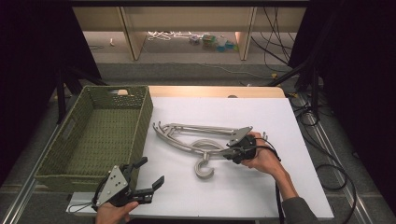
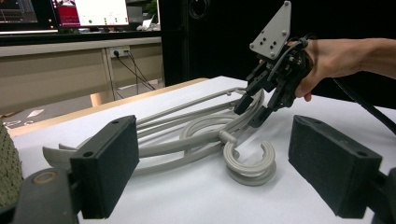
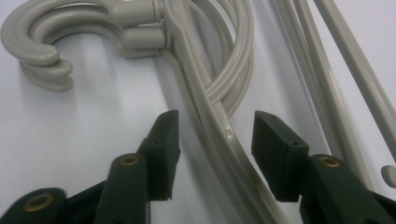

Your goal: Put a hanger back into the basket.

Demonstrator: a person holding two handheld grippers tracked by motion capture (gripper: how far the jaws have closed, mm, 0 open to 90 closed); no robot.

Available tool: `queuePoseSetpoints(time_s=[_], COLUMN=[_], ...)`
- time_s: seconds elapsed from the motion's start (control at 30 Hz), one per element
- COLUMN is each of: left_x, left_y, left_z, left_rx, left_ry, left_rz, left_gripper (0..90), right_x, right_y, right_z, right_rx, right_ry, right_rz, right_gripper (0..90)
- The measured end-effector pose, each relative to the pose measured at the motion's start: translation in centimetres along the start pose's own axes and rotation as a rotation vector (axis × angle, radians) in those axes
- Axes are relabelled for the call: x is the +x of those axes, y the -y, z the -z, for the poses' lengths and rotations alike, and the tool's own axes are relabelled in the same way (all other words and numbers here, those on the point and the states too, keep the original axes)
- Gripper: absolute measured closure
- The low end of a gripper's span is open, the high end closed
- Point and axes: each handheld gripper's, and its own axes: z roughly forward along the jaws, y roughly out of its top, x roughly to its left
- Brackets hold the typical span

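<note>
Tabletop: white surface carrying everything; wooden edge at the far side.
Basket: green woven bin at the left of the tabletop, nothing visible inside, just beside the hangers.
Hangers: a small stack of grey plastic clothes hangers lying flat mid-tabletop, hooks nested and pointing toward the person, arms spreading toward the basket.
Handling: likely light and stiff, smooth enough to slip; the stack may fan apart if only one is pinched. The shoulder arm near the hook neck looks like the firmest place to take hold.
Right claw: tilted down over the right shoulder of the stack; jaws part-way closed, straddling one hanger arm, a gap visible at each pad, so not yet clamped.
Left claw: held near the tabletop's near edge by the basket corner, jaws spread wide, nothing between them, well apart from the hangers.
</note>
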Motion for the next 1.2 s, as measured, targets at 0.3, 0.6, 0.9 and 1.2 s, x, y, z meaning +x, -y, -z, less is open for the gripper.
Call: queuePoseSetpoints(time_s=[0.3, 0.6, 0.9, 1.2], left_x=[0.0, 0.0, -0.1, -0.8], left_y=[0.0, 0.1, 0.1, -0.1], left_z=[0.0, -0.1, -0.1, -0.8], left_rx=[0.001, 0.004, 0.005, 0.025], left_ry=[0.000, -0.001, -0.005, 0.015], left_rz=[0.000, -0.002, 0.005, -0.036], left_gripper=[16.0, 16.0, 16.0, 19.4], right_x=[-0.5, -1.0, -0.7, -0.2], right_y=[-0.1, -0.6, -1.3, -2.3], right_z=[-0.1, -0.2, 0.5, 2.9], right_rx=[0.020, 0.069, 0.085, 0.029], right_ry=[-0.020, -0.045, -0.104, -0.085], right_rz=[0.068, 0.185, 0.317, 0.401], right_gripper=[64.0, 74.9, 80.5, 82.5])
